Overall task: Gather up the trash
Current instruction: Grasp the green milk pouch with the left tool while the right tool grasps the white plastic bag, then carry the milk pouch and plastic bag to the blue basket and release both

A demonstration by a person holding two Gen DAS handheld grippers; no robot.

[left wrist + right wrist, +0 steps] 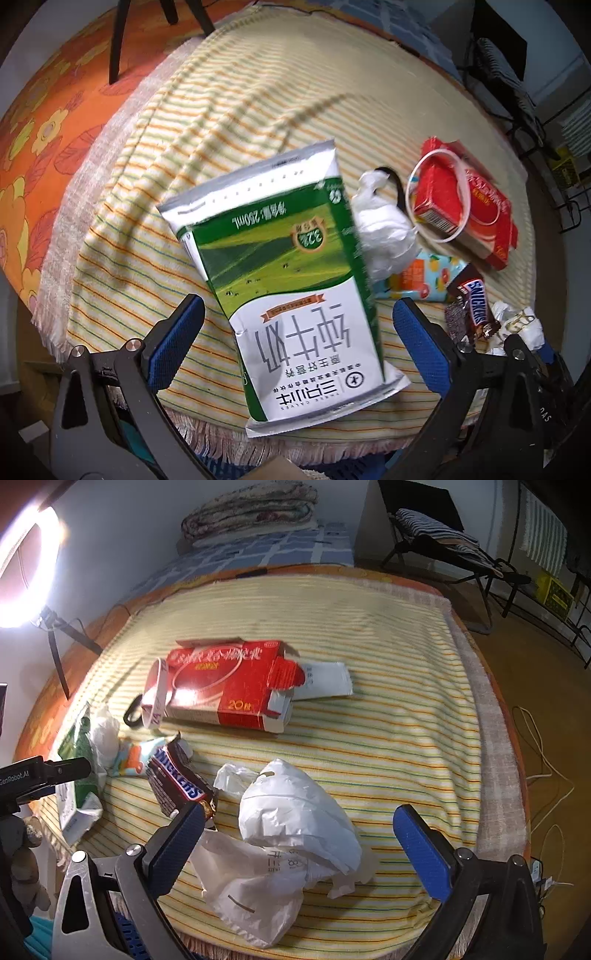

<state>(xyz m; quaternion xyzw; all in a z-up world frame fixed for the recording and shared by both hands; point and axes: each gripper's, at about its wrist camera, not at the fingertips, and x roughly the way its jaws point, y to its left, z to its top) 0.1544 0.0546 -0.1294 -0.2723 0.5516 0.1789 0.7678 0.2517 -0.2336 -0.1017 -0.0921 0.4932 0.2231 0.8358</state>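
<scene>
1. Several trash items lie on the striped cloth [388, 657]; nothing is collected yet, as far as I can judge.
2. Left gripper [297, 321]: jaws wide open, holding nothing. Milk carton [291, 295] lies flat between them, near edge of the table, one end overhanging the fringe.
3. Right gripper [297, 830]: jaws wide open, empty. White bag [295, 830] sits between them at the near edge, not clamped.
4. Other trash:
   - red box [225, 683], far centre, open flap on its right end, white ring [155, 694] around its left end.
   - Snickers wrapper [181, 779], just left of the bag.
   - small printed pack [136, 757] and crumpled white plastic [105, 738] further left, next to the carton.
5. Handling, my read:
   - Carton: looks flattened and empty, so light; coated surface likely slick. Pinch across the narrow width near the overhanging end, where a finger can get under.
   - Bag: very light, soft, collapses under grip. Close on the bunched crown, not a loose flap, or it'll slide out.
   - Red box: thin card, crushes easily. Grip across the short side, away from the open flap.
   - Wrapper: foil, slippery. Take the crumpled end.
6. Risk: the carton may skate on the cloth if the pads close unevenly.
</scene>
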